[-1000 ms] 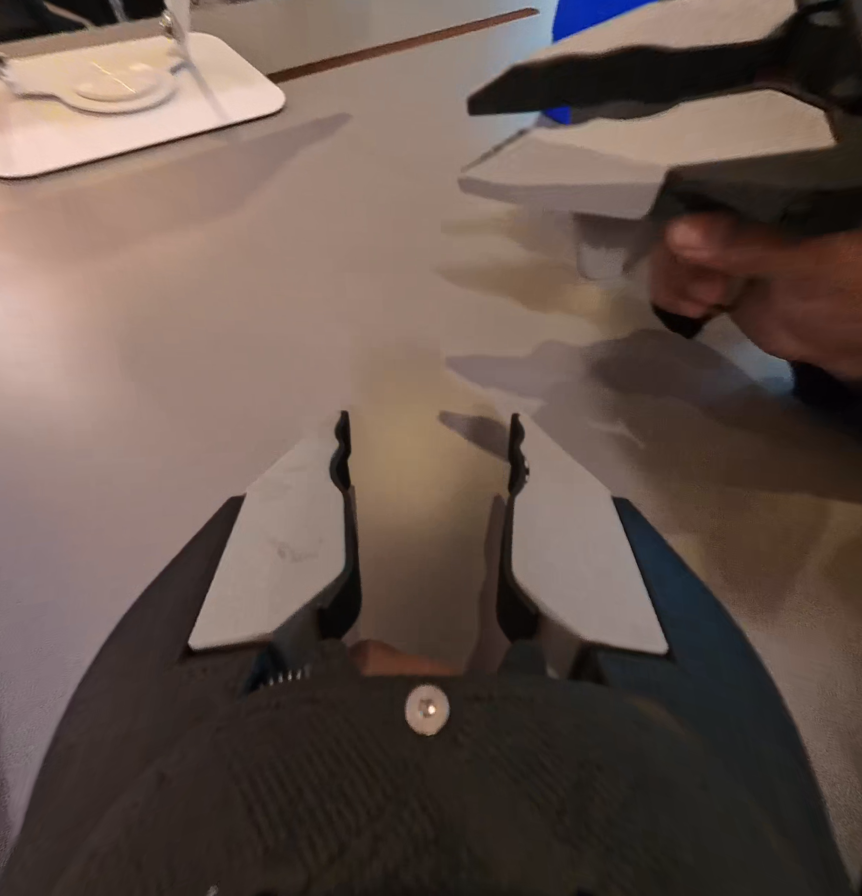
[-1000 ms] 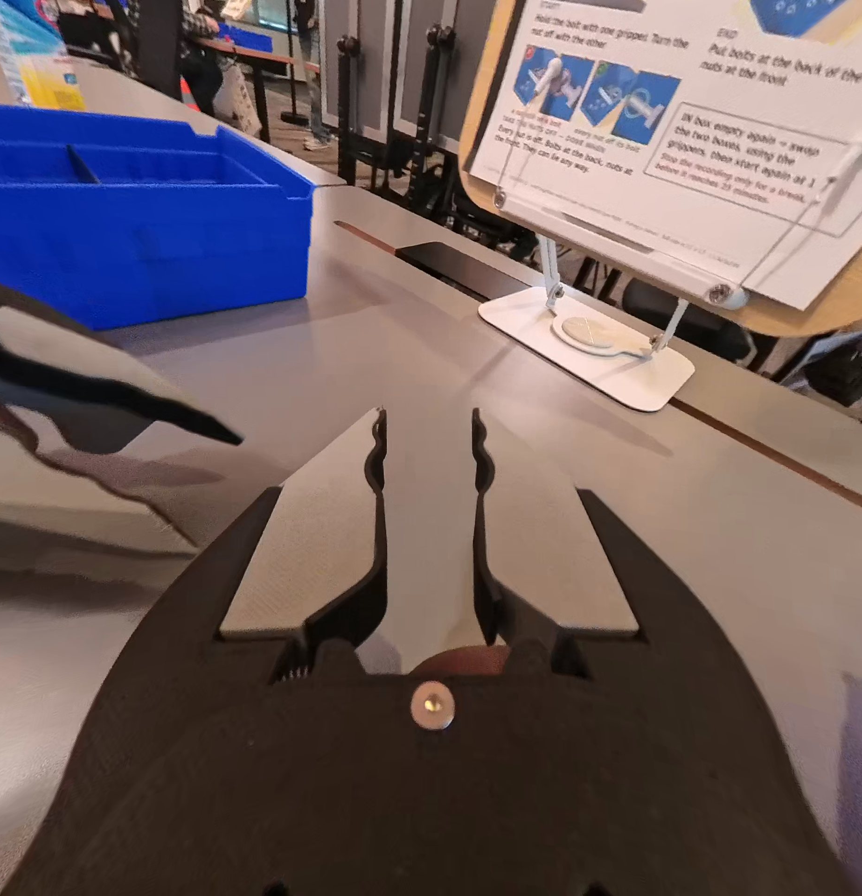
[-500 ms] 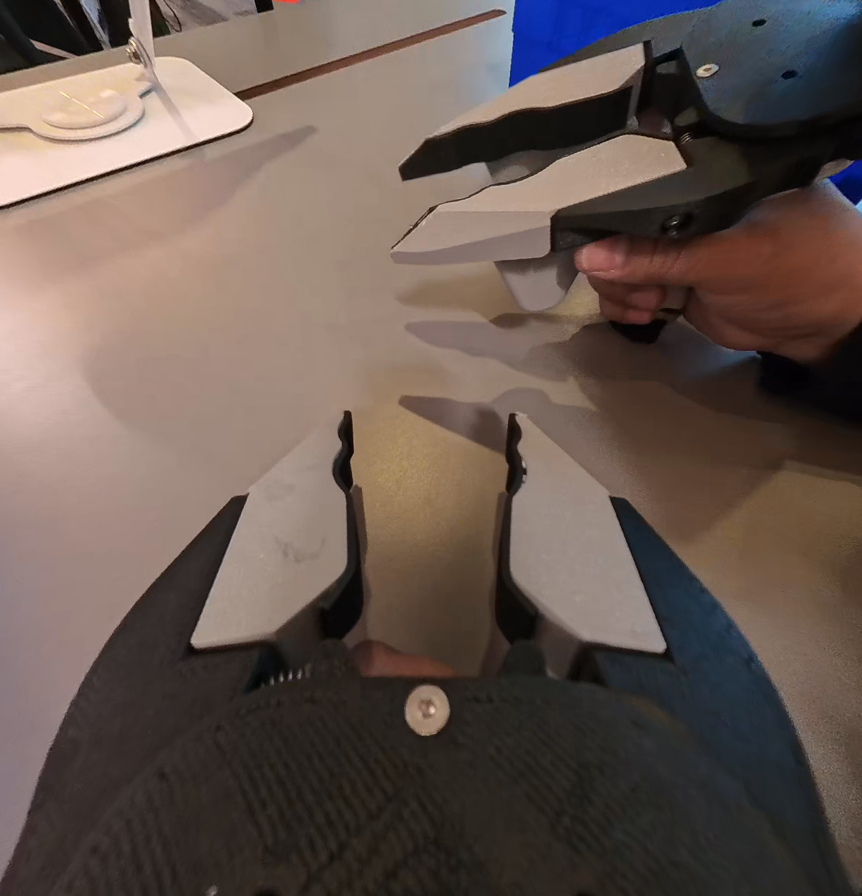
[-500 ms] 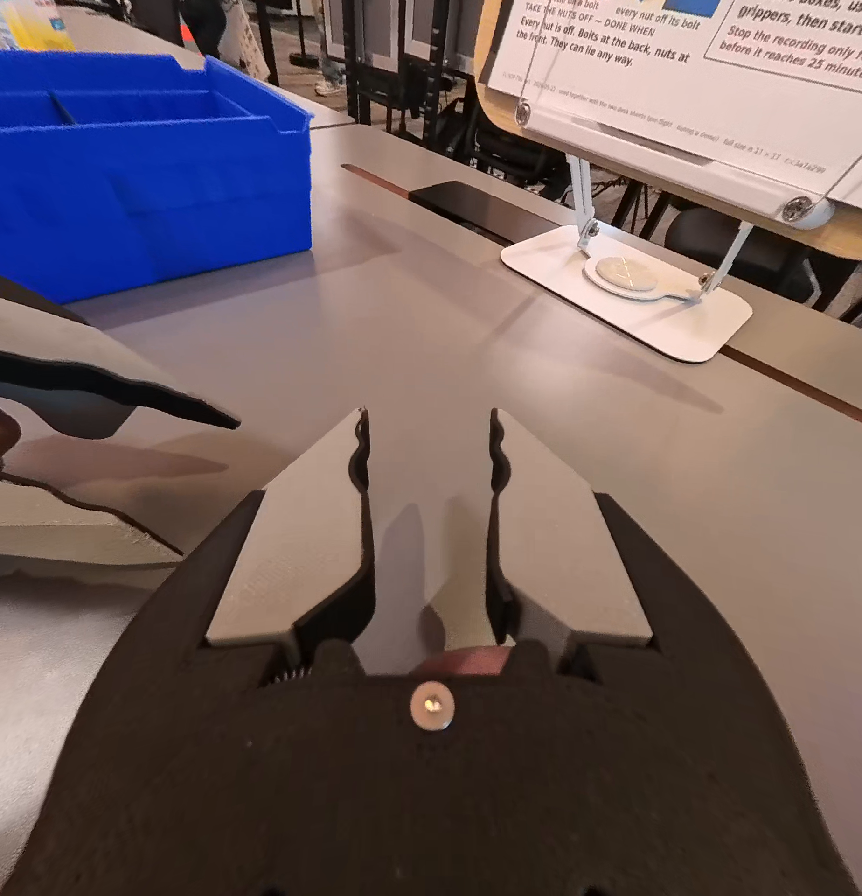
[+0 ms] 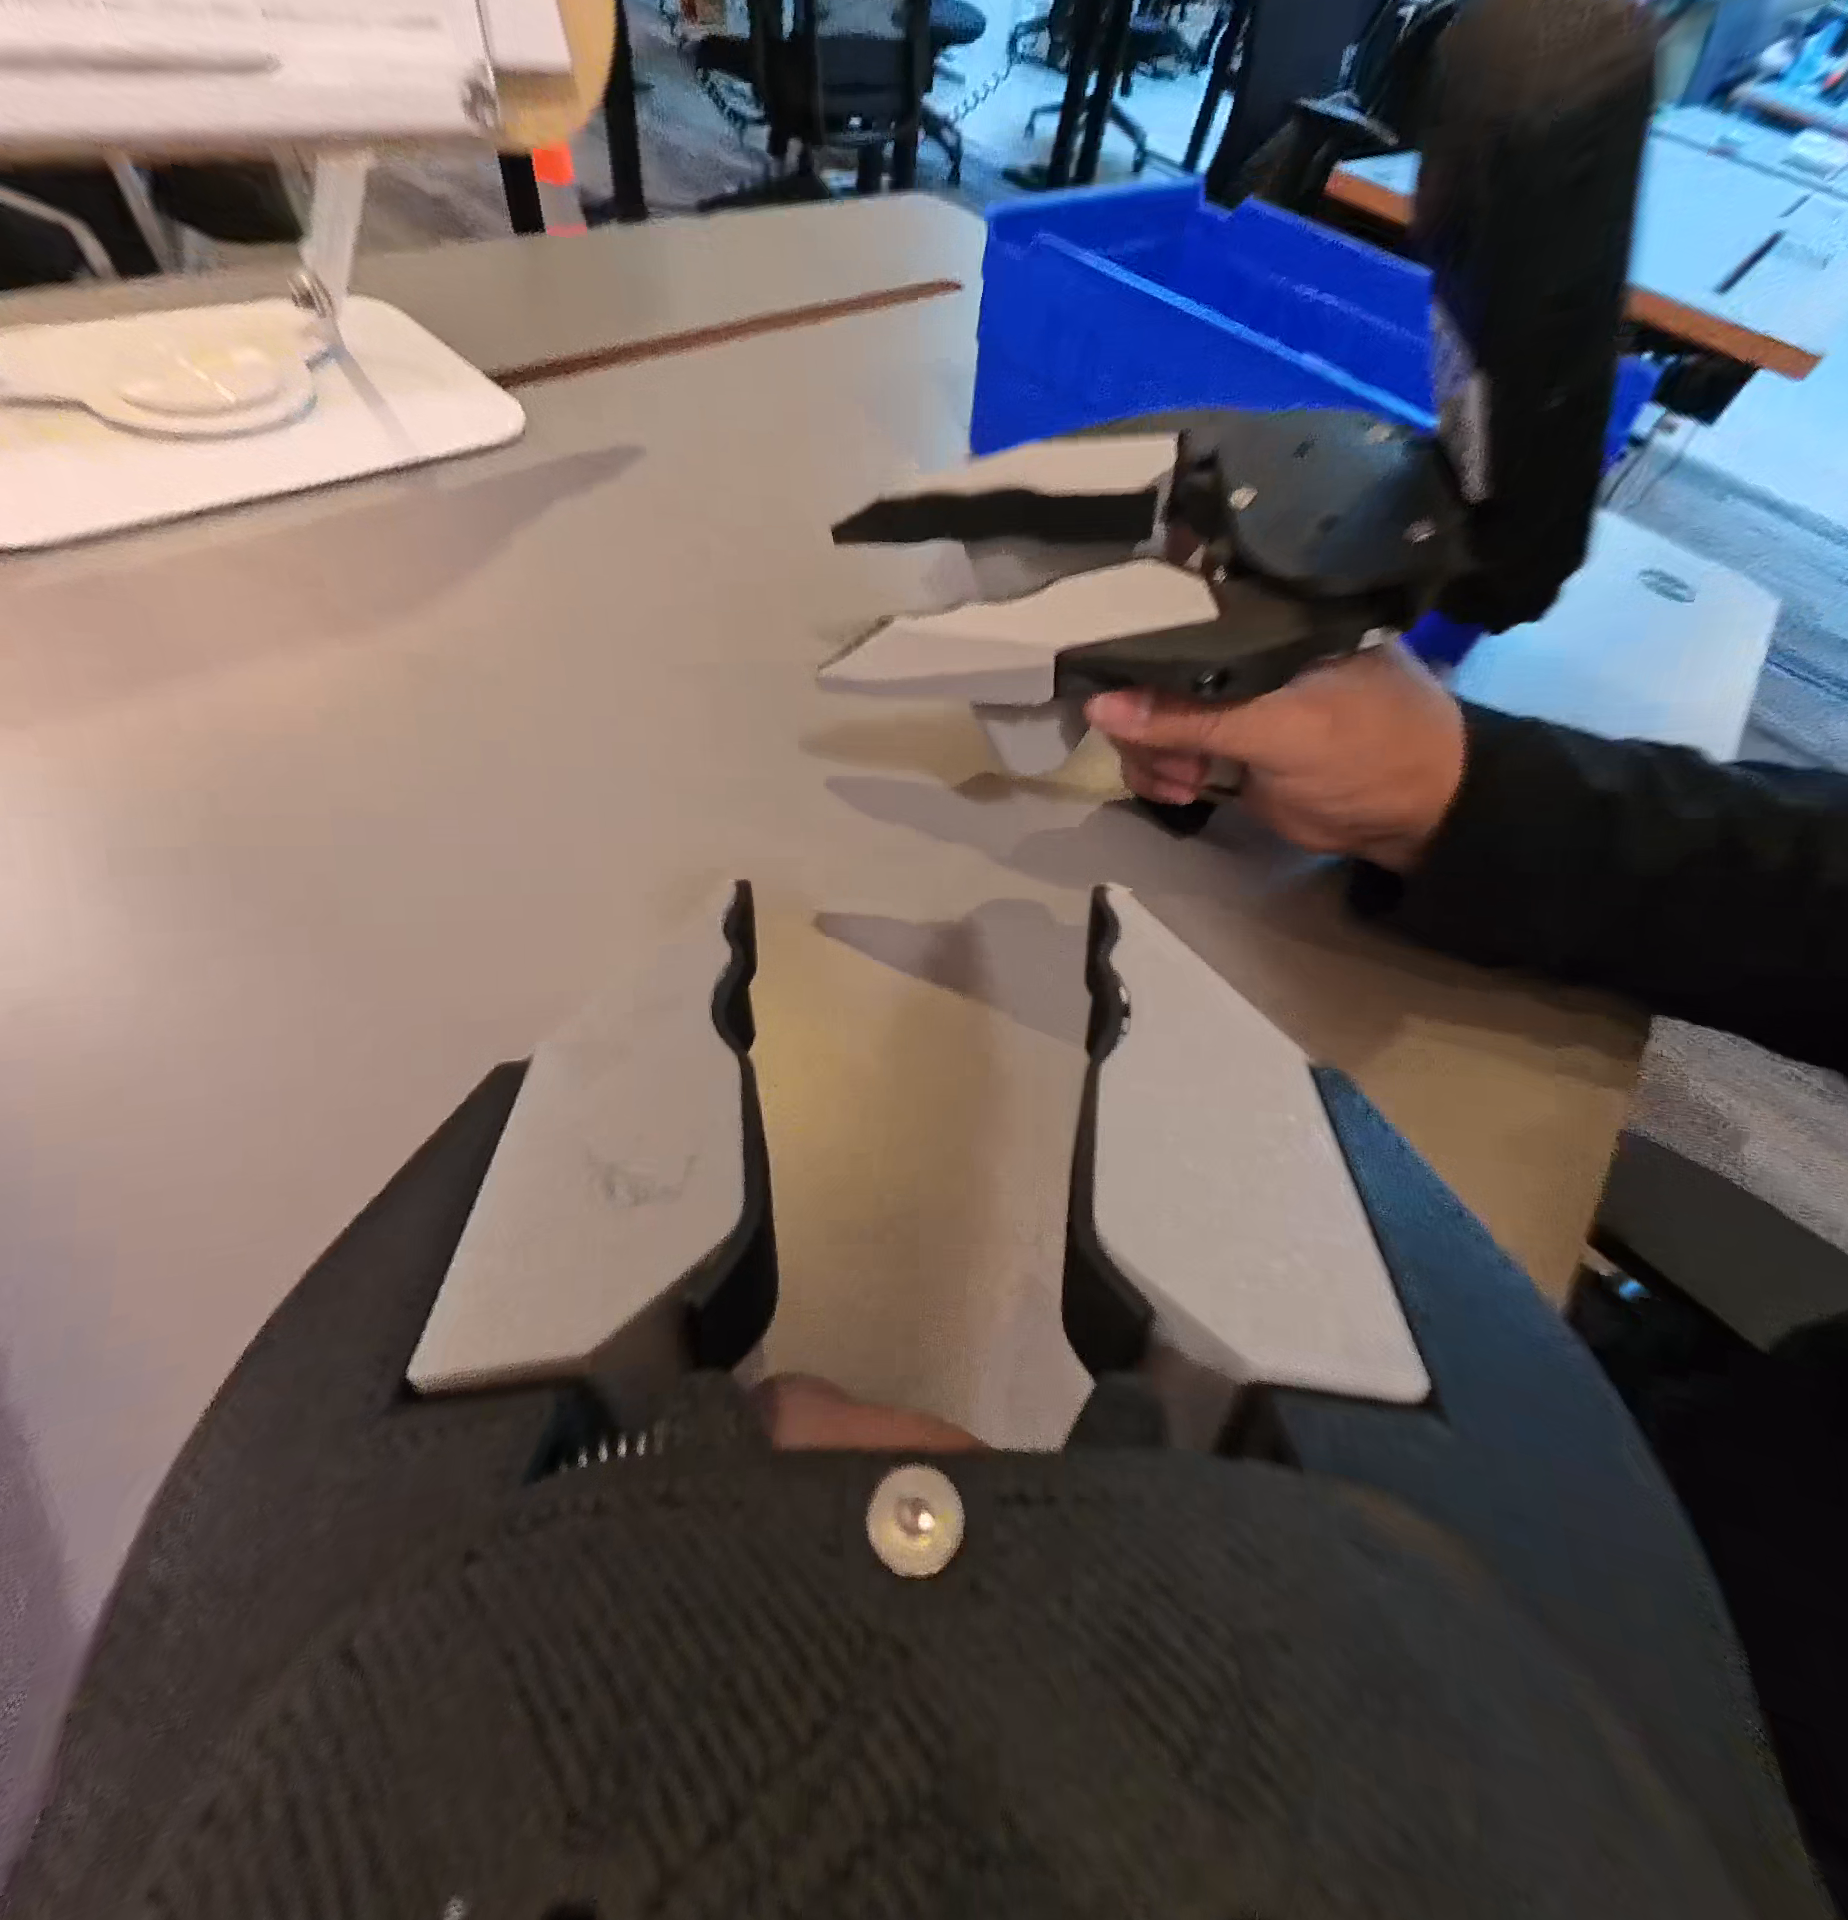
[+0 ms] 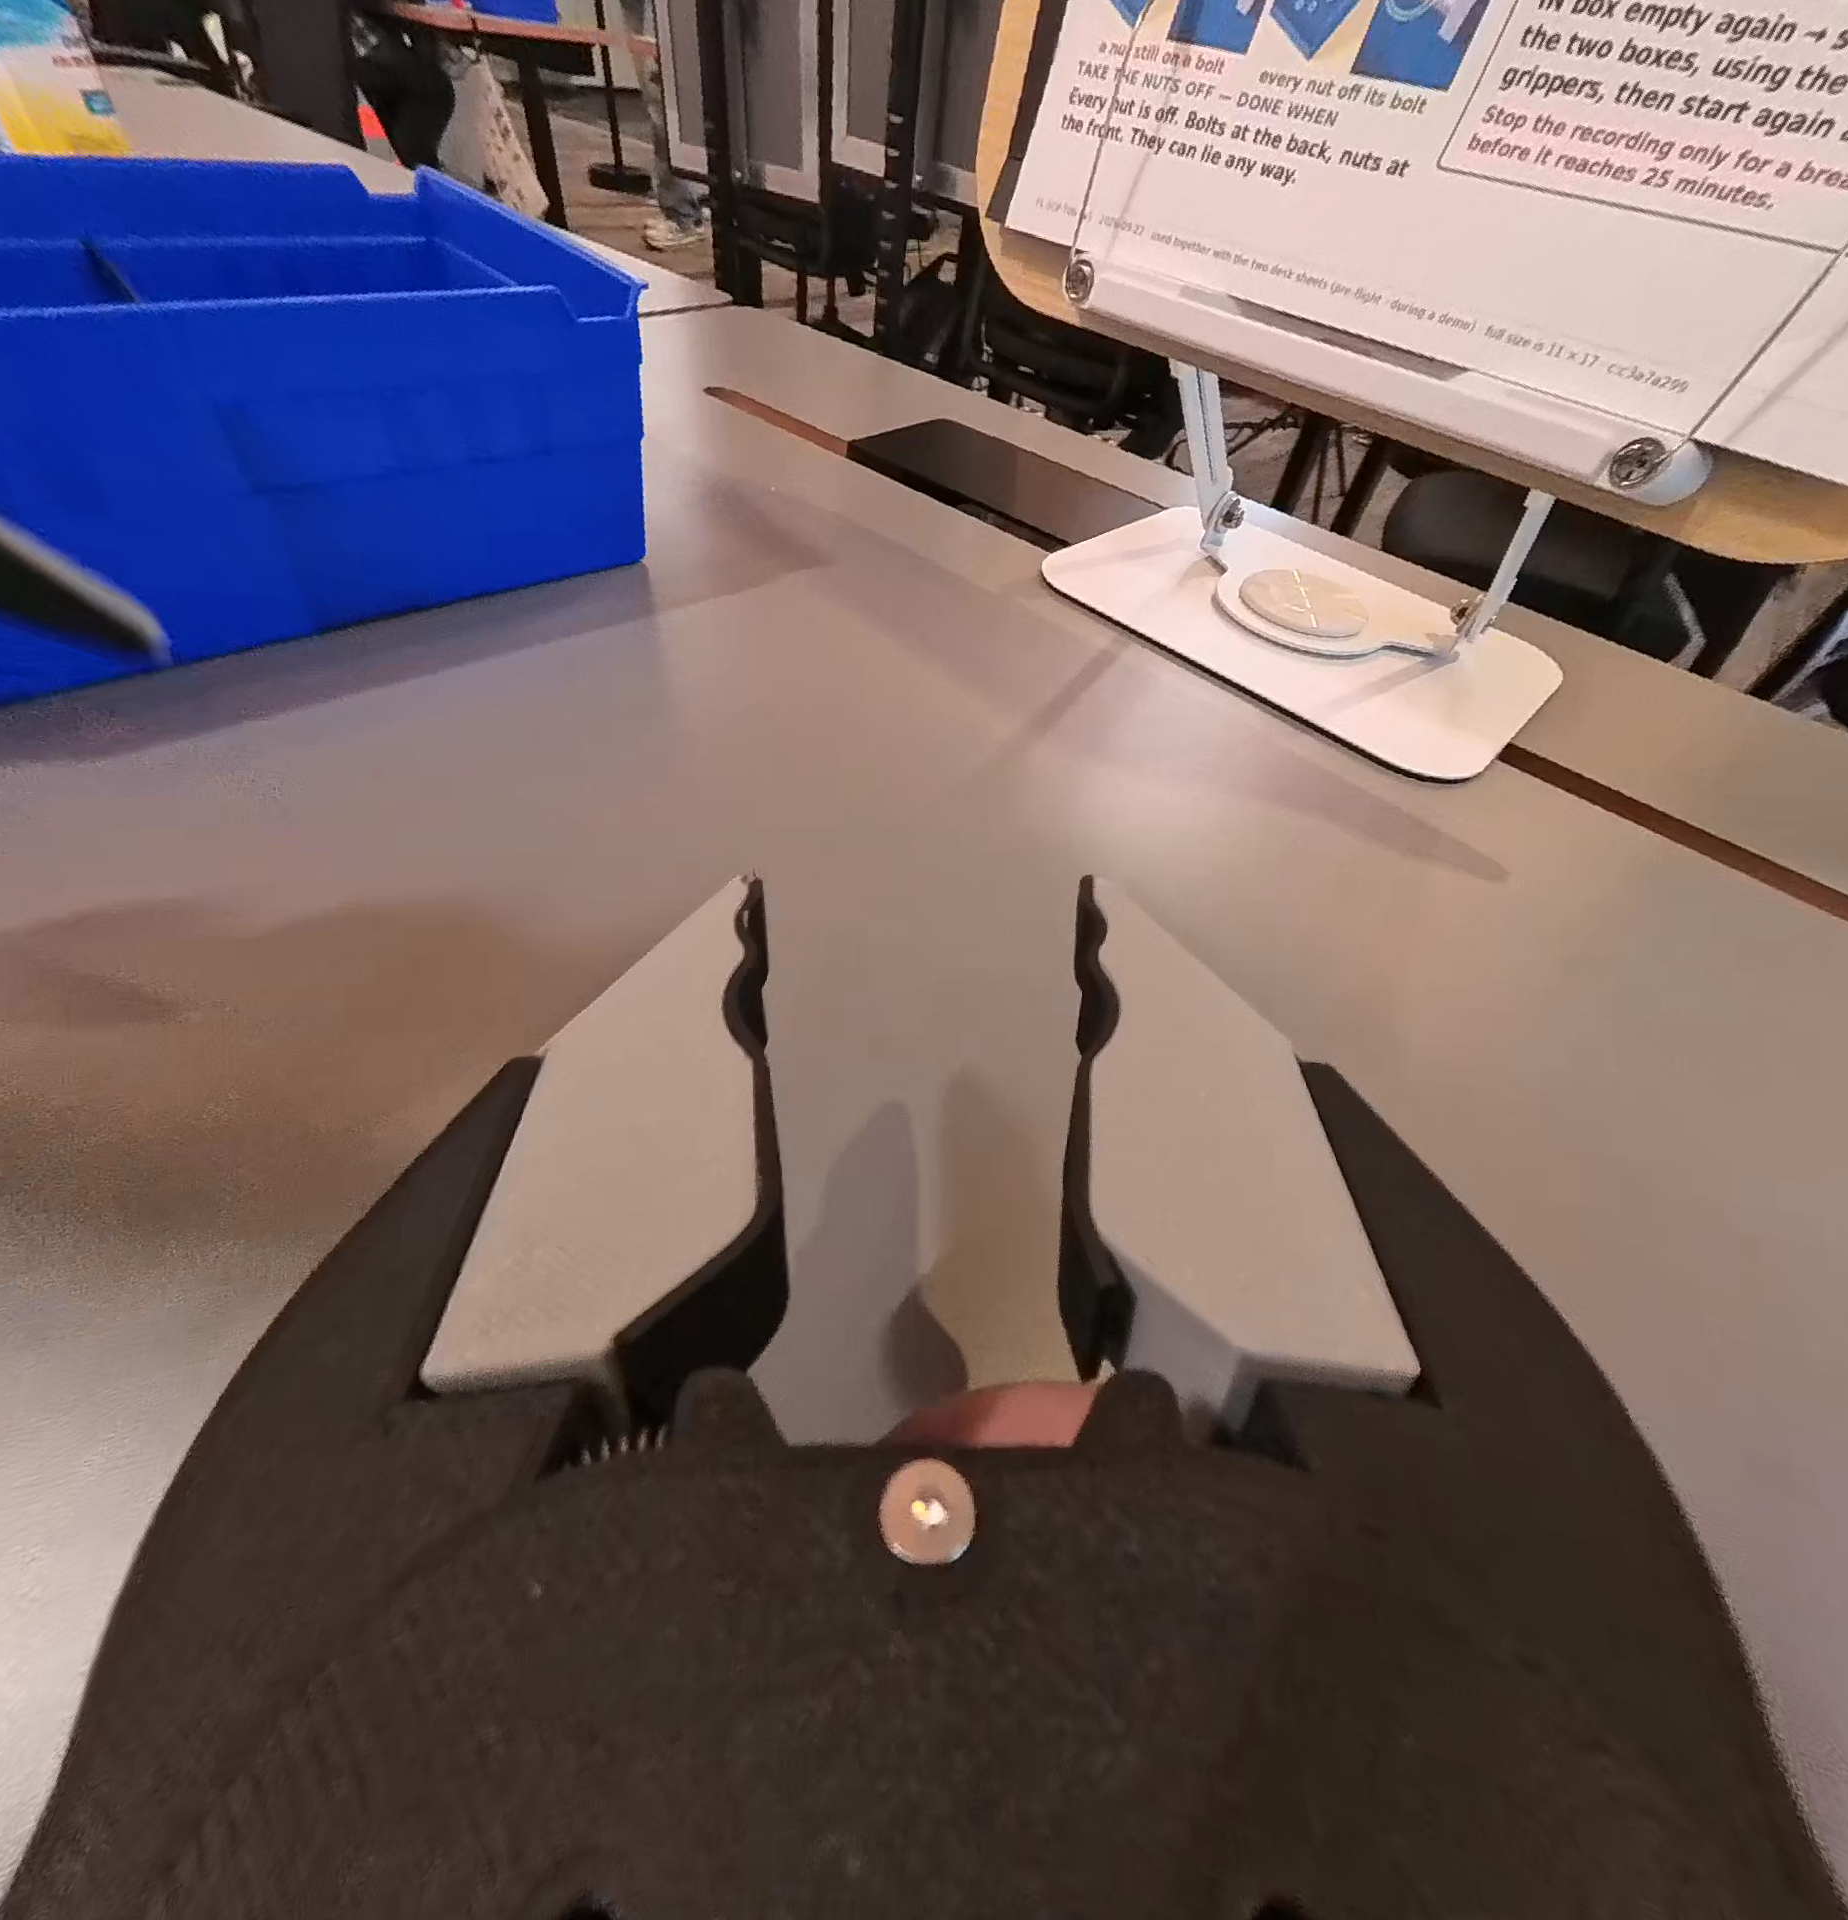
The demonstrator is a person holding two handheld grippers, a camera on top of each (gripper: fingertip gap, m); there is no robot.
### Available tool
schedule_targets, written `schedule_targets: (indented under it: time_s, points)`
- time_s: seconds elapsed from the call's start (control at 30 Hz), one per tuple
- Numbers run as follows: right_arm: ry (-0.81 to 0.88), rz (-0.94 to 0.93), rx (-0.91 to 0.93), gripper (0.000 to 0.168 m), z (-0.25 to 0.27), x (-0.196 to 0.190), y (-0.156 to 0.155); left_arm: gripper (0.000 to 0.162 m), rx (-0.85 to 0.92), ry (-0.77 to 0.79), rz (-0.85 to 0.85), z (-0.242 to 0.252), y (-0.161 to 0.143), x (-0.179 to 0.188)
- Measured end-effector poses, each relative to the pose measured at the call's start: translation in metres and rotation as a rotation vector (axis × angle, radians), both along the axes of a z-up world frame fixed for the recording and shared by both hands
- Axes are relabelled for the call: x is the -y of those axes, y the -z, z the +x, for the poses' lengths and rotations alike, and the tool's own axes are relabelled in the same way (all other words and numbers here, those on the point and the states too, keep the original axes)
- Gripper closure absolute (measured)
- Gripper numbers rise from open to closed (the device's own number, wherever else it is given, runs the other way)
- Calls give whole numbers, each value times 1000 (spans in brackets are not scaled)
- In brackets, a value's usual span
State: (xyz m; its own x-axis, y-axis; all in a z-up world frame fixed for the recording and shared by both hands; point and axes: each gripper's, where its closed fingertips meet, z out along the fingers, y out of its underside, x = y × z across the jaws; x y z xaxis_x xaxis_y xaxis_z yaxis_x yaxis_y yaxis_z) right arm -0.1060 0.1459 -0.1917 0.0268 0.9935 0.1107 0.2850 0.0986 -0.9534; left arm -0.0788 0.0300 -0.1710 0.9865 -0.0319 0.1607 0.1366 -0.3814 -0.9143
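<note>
Both my tongs hang empty over the grey surface [image 6: 899, 727].

Largest to smallest: the blue bin [image 6: 307, 436] stands well ahead on my right view's left side, long axis across the view, with a divider inside. The white sheet stand [image 6: 1315, 644] sits apart from it. My left tongs [image 5: 920, 935] gape wide, holding nothing. My right tongs [image 6: 920, 904], also seen at [image 5: 858, 592], are spread the same and touch nothing.
</note>
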Motion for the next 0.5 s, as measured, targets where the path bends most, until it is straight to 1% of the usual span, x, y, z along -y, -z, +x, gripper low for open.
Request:
schedule_targets:
  time_s: [0.07, 0.13, 0.2, 0.23, 0.27, 0.3, 0.37, 0.4, 0.5]
  points:
    - [-16, -17, 4, 111, 1, 3, 0, 99, -39, 6, 23, -15, -27, 18]
    - [-37, -27, 10, 110, 2, 7, 1, 98, -123, -18, 23, -46, -56, 38]
    - [-63, -27, 20, 110, 3, 12, 3, 100, -238, -86, 14, -94, -85, 56]
    - [-77, -22, 26, 110, 3, 15, 4, 103, -316, -112, 2, -121, -98, 65]
    - [-91, -14, 31, 110, 2, 17, 5, 110, -406, -125, -24, -149, -108, 73]
    - [-103, -5, 34, 110, 1, 19, 6, 114, -495, -124, -71, -177, -111, 80]
    - [-118, 5, 39, 110, 0, 21, 8, 123, -617, -97, -224, -231, -98, 90]
    - [-120, -2, 39, 110, -1, 21, 8, 130, -626, -68, -321, -254, -84, 93]
    - [-116, -54, 29, 109, -3, 17, 5, 130, -522, 81, -610, -298, -32, 105]
